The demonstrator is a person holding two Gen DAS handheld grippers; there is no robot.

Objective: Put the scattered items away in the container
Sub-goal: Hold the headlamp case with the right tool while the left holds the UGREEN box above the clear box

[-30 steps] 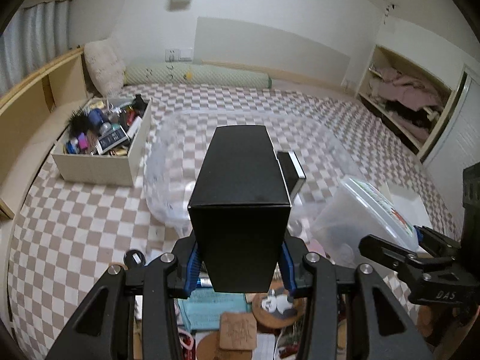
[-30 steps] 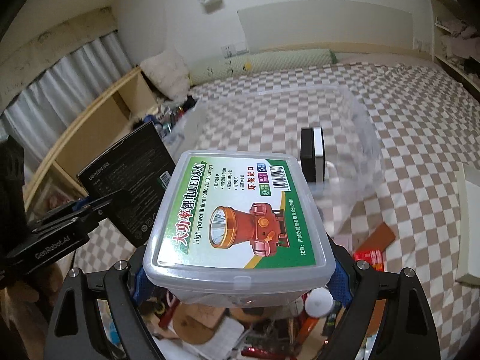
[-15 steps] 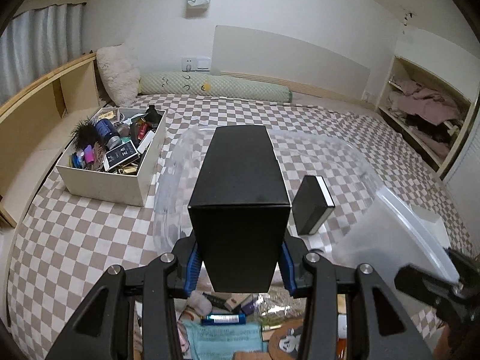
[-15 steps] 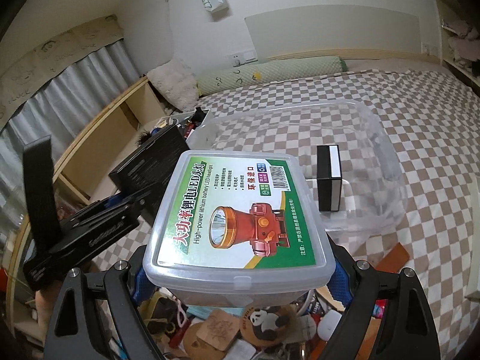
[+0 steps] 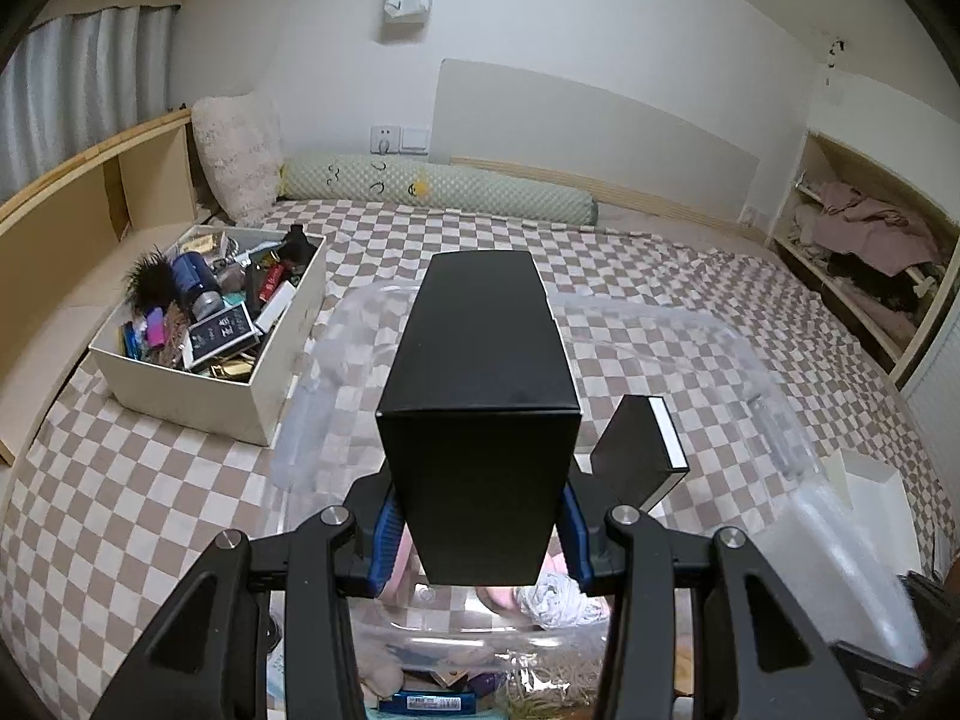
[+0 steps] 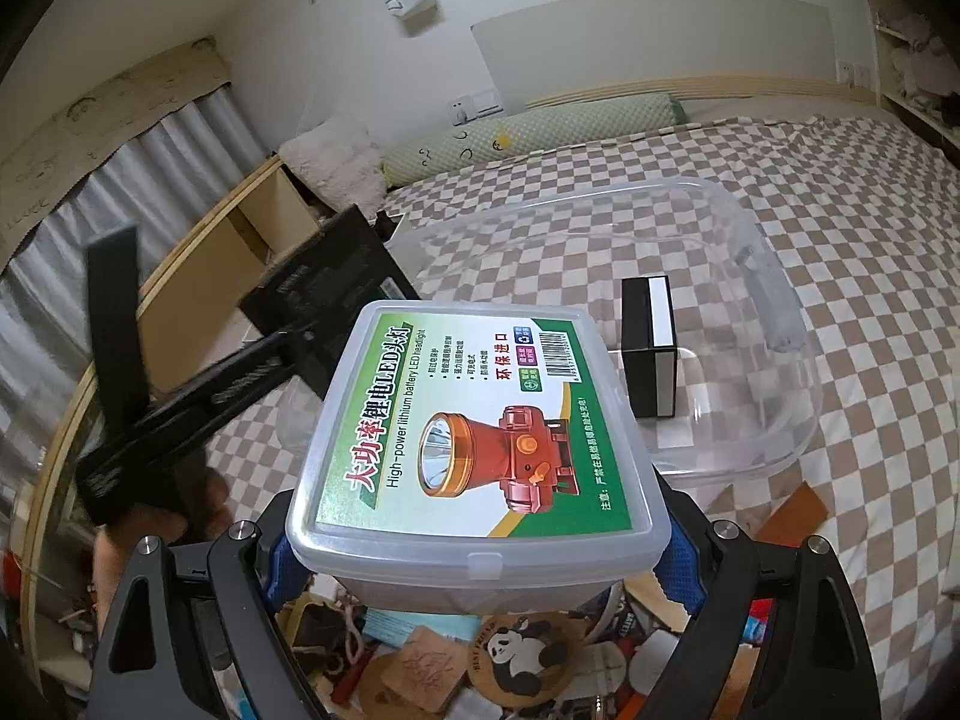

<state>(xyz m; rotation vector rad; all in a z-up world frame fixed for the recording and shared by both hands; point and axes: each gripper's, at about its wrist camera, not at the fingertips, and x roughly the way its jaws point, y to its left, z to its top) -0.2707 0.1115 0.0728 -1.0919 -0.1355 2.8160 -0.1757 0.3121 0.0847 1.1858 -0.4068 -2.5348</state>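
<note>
The left gripper (image 5: 480, 531) has its fingers closed on the sides of a tall black box (image 5: 480, 396), stiff and probably light, poised above the clear container (image 5: 774, 420) on the bed (image 5: 150, 510). At three o'clock, the right gripper (image 6: 480, 564) spans wide around a smooth, slippery-looking plastic headlamp case (image 6: 474, 444), best held by its long sides.

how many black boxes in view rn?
2. A tall plain black cardboard box clamped in the left gripper; a smaller black box with a white stripe inside the clear plastic bin. Clutter may hide more.
</note>
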